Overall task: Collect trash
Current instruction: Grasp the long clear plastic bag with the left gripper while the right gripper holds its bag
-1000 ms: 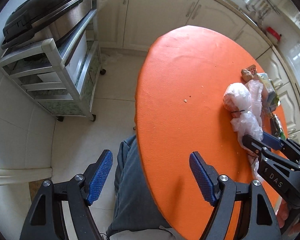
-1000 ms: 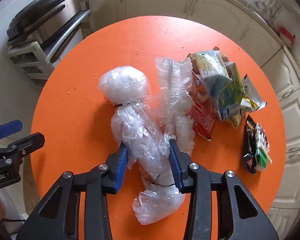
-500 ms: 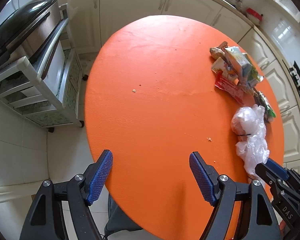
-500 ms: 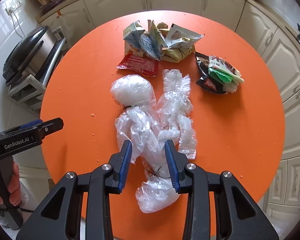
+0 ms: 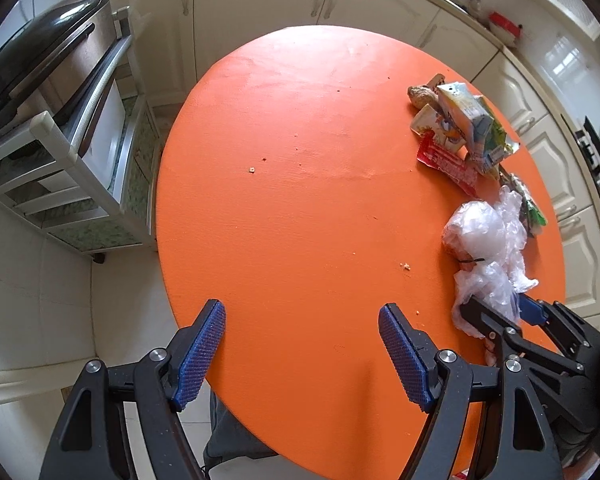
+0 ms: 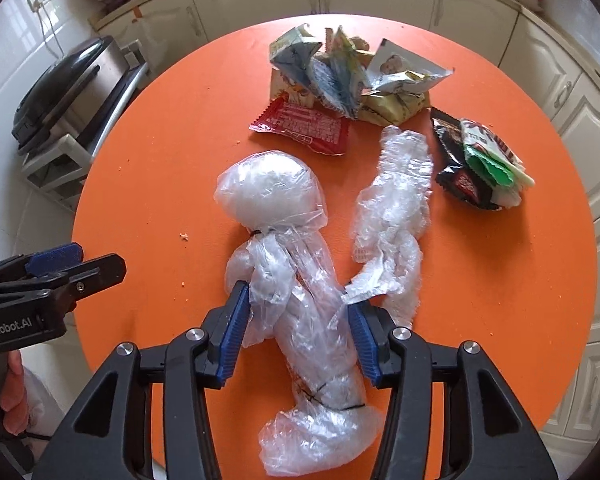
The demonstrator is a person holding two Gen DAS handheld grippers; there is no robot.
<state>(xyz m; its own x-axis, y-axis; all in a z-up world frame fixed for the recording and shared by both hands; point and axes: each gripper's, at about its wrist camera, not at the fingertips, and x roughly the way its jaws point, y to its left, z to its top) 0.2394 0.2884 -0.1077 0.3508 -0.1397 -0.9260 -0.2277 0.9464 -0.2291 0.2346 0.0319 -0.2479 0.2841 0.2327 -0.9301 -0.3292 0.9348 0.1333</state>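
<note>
On the round orange table point(image 6: 160, 160) lies a clear plastic bag point(image 6: 284, 280) tied with black bands. My right gripper point(image 6: 296, 304) straddles its middle; the jaws are opening and the pads stand just off the film, the bag resting on the table. A second crumpled clear plastic piece point(image 6: 396, 216) lies to its right. Beyond are a red wrapper point(image 6: 300, 124), a pile of snack packets point(image 6: 340, 76) and a black wrapper point(image 6: 472, 168). My left gripper point(image 5: 300, 320) hangs open over the table's point(image 5: 300, 200) near edge, with nothing between its fingers; the bag point(image 5: 480, 232) is to its right.
A white rack with a black-lidded appliance point(image 5: 48, 92) stands left of the table. Cream cabinets point(image 5: 260, 4) line the far wall. A person's trouser leg point(image 5: 228, 440) shows under the near edge. Small crumbs point(image 5: 252, 169) dot the tabletop.
The right gripper's jaws have widened off the tied bag, and its view has rolled and shifted. The left gripper has shifted over the table, its jaws unchanged.
</note>
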